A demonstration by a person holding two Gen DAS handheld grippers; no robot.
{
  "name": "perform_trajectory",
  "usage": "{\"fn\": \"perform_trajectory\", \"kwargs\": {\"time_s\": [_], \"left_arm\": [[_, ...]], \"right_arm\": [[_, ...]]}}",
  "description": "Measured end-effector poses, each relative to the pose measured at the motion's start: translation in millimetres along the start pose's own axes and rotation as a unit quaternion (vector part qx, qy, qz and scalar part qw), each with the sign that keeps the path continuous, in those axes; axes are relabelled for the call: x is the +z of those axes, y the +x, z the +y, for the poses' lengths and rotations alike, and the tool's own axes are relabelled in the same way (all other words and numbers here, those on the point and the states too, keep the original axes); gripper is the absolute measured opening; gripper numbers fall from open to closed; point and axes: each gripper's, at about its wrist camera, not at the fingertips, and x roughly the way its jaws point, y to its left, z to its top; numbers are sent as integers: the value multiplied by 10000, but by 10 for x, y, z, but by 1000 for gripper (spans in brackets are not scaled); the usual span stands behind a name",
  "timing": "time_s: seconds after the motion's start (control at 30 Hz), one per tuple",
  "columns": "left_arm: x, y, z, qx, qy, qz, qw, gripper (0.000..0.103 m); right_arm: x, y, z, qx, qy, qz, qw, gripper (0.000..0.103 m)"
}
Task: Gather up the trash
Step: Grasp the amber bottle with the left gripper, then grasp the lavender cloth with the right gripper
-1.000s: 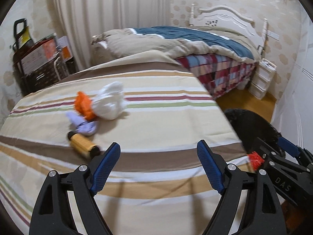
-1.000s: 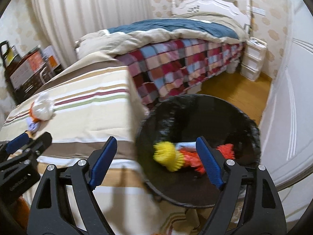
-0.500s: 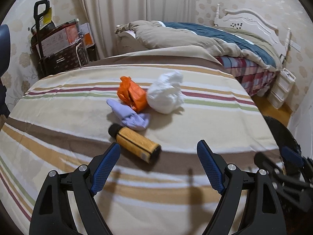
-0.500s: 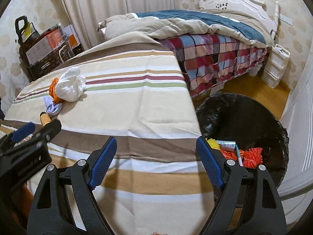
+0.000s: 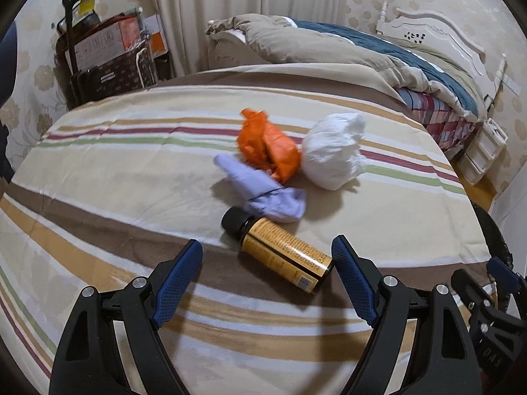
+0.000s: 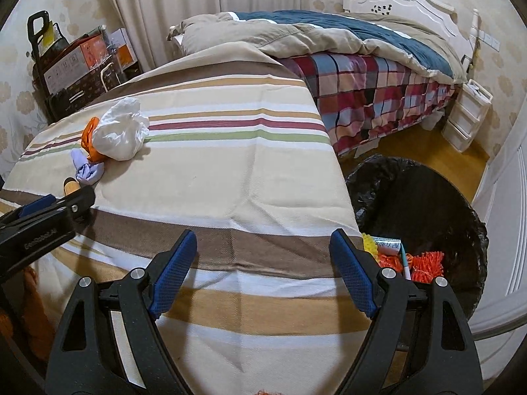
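Note:
On the striped bedspread (image 5: 131, 177) lie an amber bottle (image 5: 280, 250) with a black cap, a crumpled lilac cloth (image 5: 263, 194), an orange wad (image 5: 268, 146) and a white crumpled bag (image 5: 334, 151). My left gripper (image 5: 266, 256) hovers open just short of the bottle, whose base lies between the fingertips. My right gripper (image 6: 263, 247) stands open and empty over the bedspread's (image 6: 214, 171) near right corner. Beside it sits a black-lined bin (image 6: 428, 204) holding yellow and orange scraps (image 6: 425, 261). The white bag (image 6: 120, 133) and lilac cloth (image 6: 86, 168) show far left in the right wrist view.
A second bed with a checked cover (image 6: 378, 85) and beige duvet stands behind. A cart with boxes (image 5: 108, 56) sits by the curtain at the back left. White drawers (image 6: 467, 115) stand on the wooden floor at the right. A white door (image 6: 507, 230) borders the bin.
The left gripper has swung left and closed in on the trash pile, the bottle now sitting at its fingertips. The right gripper has swung left from over the bin to the bedspread's corner.

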Motion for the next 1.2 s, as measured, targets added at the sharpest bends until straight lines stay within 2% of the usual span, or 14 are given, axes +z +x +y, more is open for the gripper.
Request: {"fn": "perform_trajectory", "kwargs": {"time_s": [0.23,0.47,0.73,0.8,0.97,1.2], "left_arm": [[-75,-40,281,-36,-189,98,9998,80],[-64,-38,338,-136,-187,124,9997,80],[-24,-11,232,-282,267,-1,9992,44],[-34,-22,243,-322,308,-37,9990,30],[-59,-47,348,-531,237,-56,9983,27],[-94,-99,563,-467,157,-81,9988,27]], "right_arm": [[-1,2,8,-8,0,5,10000,81],[3,19,22,1,-48,42,10000,81],[9,44,167,3,-203,100,9997,81],[14,53,211,25,-241,113,9996,81],[17,77,393,68,-426,134,9990,81],[25,106,761,253,-747,149,9968,81]]}}
